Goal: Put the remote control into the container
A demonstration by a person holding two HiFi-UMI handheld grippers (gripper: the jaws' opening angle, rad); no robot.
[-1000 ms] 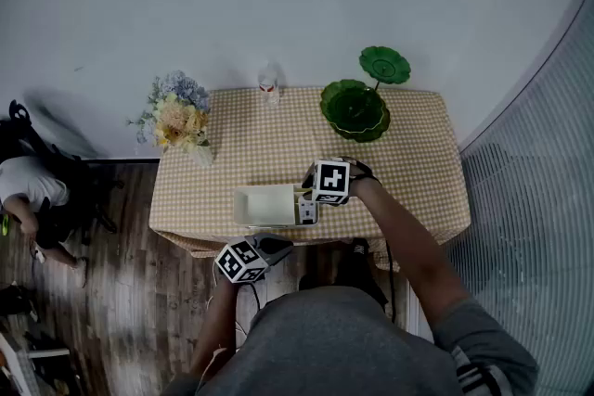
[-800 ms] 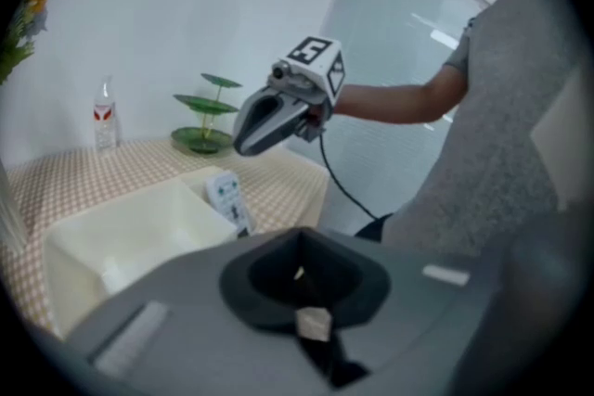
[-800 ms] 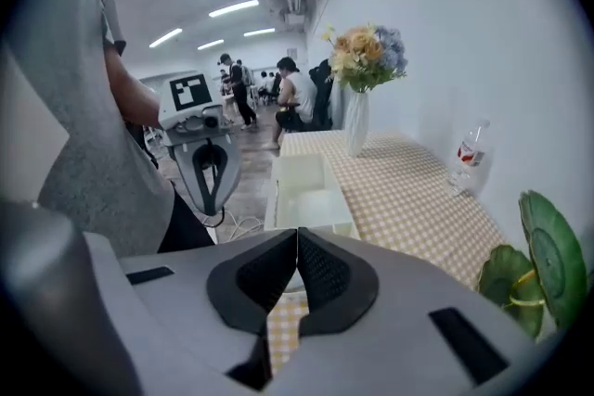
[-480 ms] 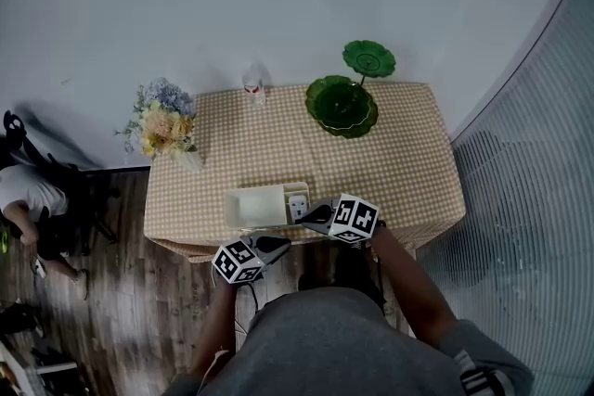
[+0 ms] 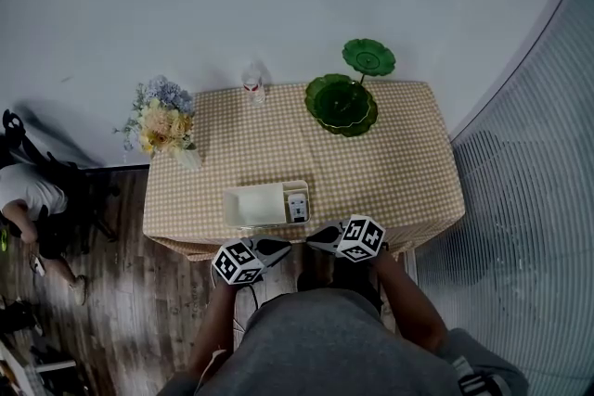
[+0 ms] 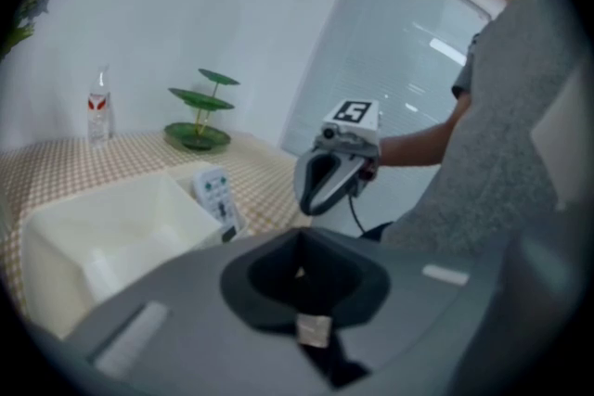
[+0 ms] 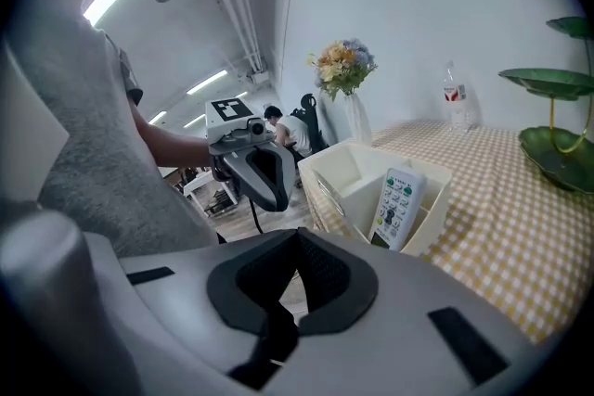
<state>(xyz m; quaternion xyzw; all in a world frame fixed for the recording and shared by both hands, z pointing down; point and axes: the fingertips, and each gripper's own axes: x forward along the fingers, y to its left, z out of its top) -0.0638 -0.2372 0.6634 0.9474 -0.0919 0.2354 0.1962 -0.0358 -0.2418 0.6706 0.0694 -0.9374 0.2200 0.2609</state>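
Observation:
The white container (image 5: 262, 204) stands near the front edge of the checked table (image 5: 390, 172). The white remote control (image 5: 297, 207) stands upright in its narrow right compartment, free of both grippers. My left gripper (image 5: 276, 247) hangs shut in front of the table edge, below the container. My right gripper (image 5: 318, 239) is level with it, also off the table, shut and empty. In the left gripper view the container (image 6: 111, 236) and remote (image 6: 216, 195) lie beyond the shut gripper (image 6: 299, 241). The right gripper view shows the remote (image 7: 397, 204) leaning in the container (image 7: 357, 176).
A green leaf-shaped dish (image 5: 342, 105) with a smaller raised leaf (image 5: 368, 57) sits at the table's back right. A flower vase (image 5: 162, 121) stands at the left corner, a small bottle (image 5: 251, 86) at the back. A person (image 5: 23, 199) crouches on the floor at far left.
My right gripper has drawn back from over the container's right compartment to below the table's front edge. The remote stays in the container. The left gripper has hardly moved.

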